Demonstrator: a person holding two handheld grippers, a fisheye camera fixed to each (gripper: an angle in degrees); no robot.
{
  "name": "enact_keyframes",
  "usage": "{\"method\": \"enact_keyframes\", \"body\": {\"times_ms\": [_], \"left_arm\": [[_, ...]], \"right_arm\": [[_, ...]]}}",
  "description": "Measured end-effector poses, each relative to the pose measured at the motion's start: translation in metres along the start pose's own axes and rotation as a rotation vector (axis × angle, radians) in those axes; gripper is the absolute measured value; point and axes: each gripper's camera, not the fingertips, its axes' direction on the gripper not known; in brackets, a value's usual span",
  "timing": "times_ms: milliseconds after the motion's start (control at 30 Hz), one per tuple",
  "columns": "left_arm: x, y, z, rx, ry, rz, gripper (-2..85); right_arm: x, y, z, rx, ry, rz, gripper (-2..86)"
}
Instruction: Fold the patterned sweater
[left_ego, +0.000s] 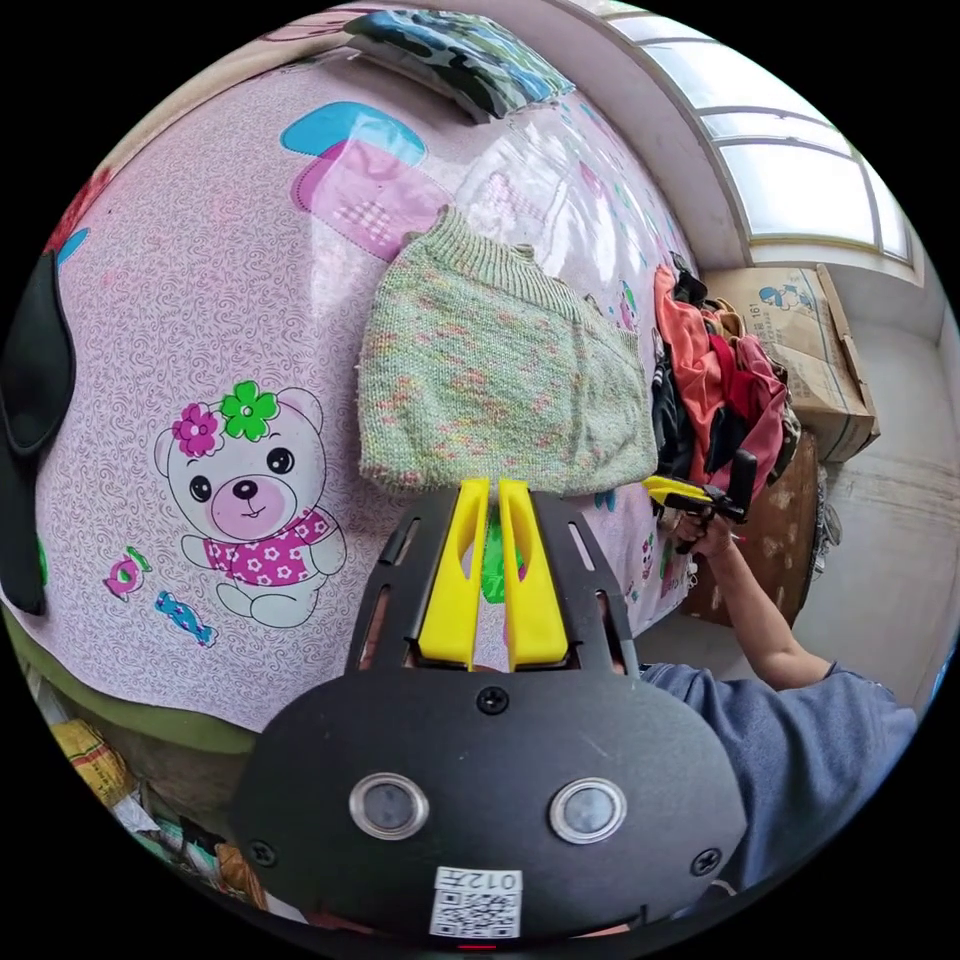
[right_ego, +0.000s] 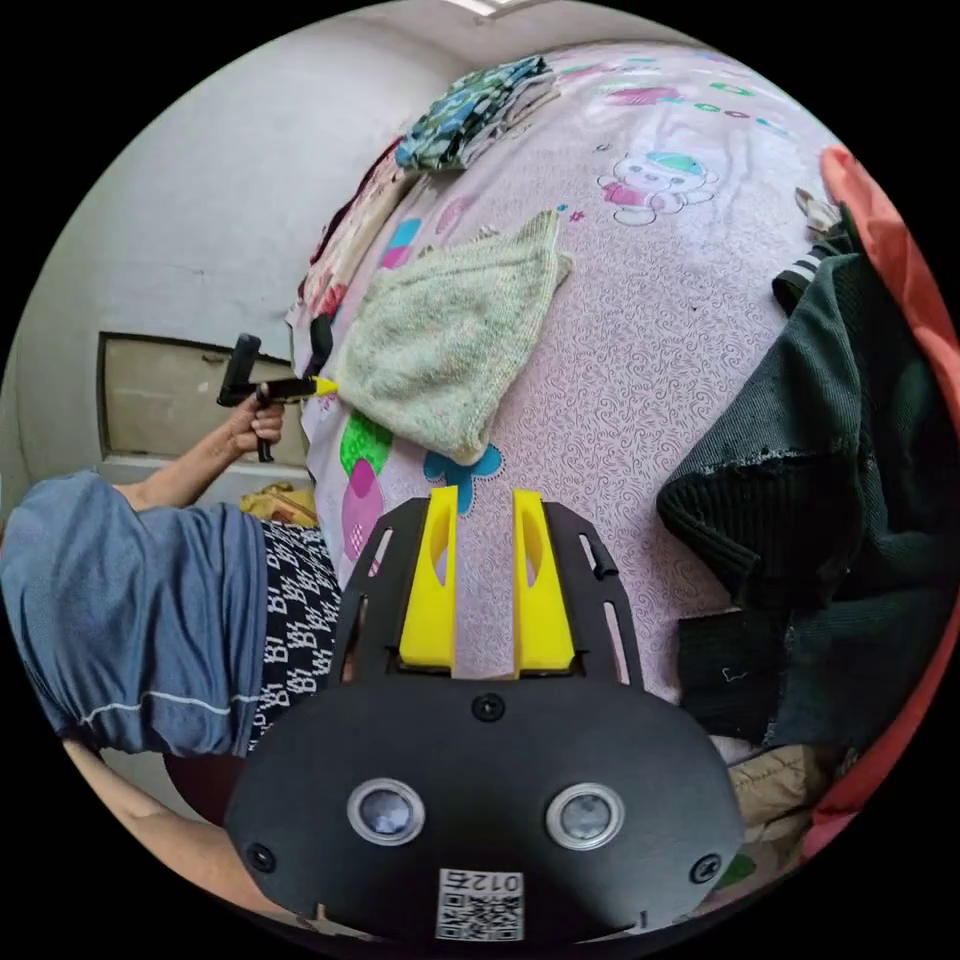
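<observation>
The patterned sweater (left_ego: 500, 385), pale green knit with pink flecks, lies folded into a flat rectangle on the pink cartoon-print bedsheet (left_ego: 200, 300). My left gripper (left_ego: 492, 487) hovers at the sweater's near edge with its yellow jaws nearly together and no cloth between them. In the right gripper view the sweater (right_ego: 445, 335) lies ahead, and the left gripper (right_ego: 318, 386) is held in a hand at its left corner. My right gripper (right_ego: 480, 495) is open above the sheet, short of the sweater. That same right gripper (left_ego: 672, 492) is off the sweater's right corner in the left gripper view.
A heap of orange, red and dark clothes (left_ego: 715, 385) lies right of the sweater, with a cardboard box (left_ego: 815, 340) behind it. A dark green knit garment (right_ego: 830, 450) sits close to the right gripper. Folded clothes (right_ego: 475, 100) are stacked at the bed's far end. The person's blue sleeve (right_ego: 130, 610) is on the left.
</observation>
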Motion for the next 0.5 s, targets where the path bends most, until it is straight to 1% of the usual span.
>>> {"method": "enact_keyframes", "body": {"times_ms": [67,200,267,333,500], "left_arm": [[-0.009,0.006,-0.004,0.018,0.003,-0.041,1.6],[-0.040,0.026,-0.018,0.108,-0.008,-0.231,3.6],[-0.055,0.033,-0.021,0.127,0.032,-0.298,4.3],[-0.072,0.039,-0.021,0.134,0.122,-0.362,5.4],[-0.093,0.040,-0.017,0.139,0.214,-0.429,7.9]], "right_arm": [[0.008,0.000,0.004,0.037,-0.009,0.024,11.5],[0.028,-0.008,0.030,0.067,-0.059,0.103,13.0],[0.038,-0.010,0.042,0.065,-0.076,0.137,13.0],[0.055,-0.011,0.054,0.093,-0.142,0.186,12.9],[0.082,-0.015,0.077,0.110,-0.222,0.264,10.7]]}}
